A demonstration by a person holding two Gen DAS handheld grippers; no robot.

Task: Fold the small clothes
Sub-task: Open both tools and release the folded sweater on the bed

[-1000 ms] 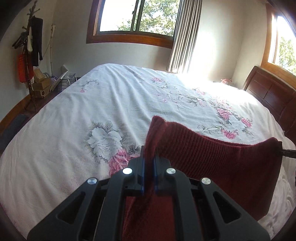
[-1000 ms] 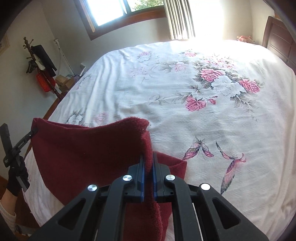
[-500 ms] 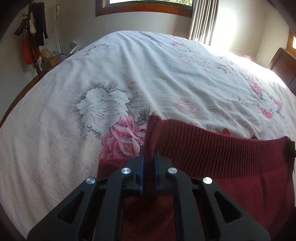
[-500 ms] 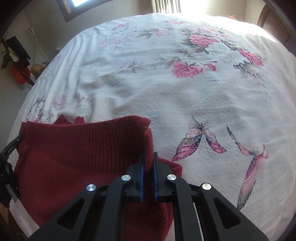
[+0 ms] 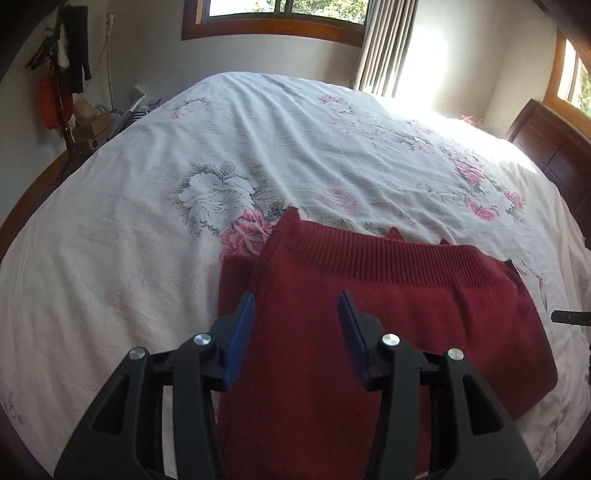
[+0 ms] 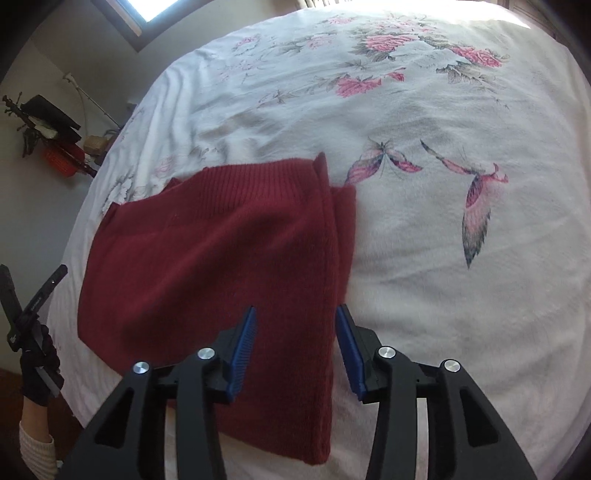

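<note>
A dark red knit garment (image 5: 388, 314) lies folded flat on the floral bedspread (image 5: 258, 147), its ribbed band at the far edge. My left gripper (image 5: 297, 310) hovers open just above the garment's left part, nothing between its blue pads. In the right wrist view the same garment (image 6: 221, 251) lies spread out, and my right gripper (image 6: 295, 325) stands open over its right folded edge. The left gripper's tip (image 6: 40, 291) and a gloved hand (image 6: 37, 373) show at the far left of that view.
The white flowered bedspread (image 6: 443, 240) stretches away on all sides of the garment. A dark wooden headboard (image 5: 546, 147) stands at the right. A coat rack (image 5: 62, 74) and boxes (image 5: 88, 125) stand on the floor at the left, under a window (image 5: 288, 11).
Both grippers lowered the ribbed edge onto the bed, then opened and let go of it. The garment now lies flat, and both grippers have pulled back a little.
</note>
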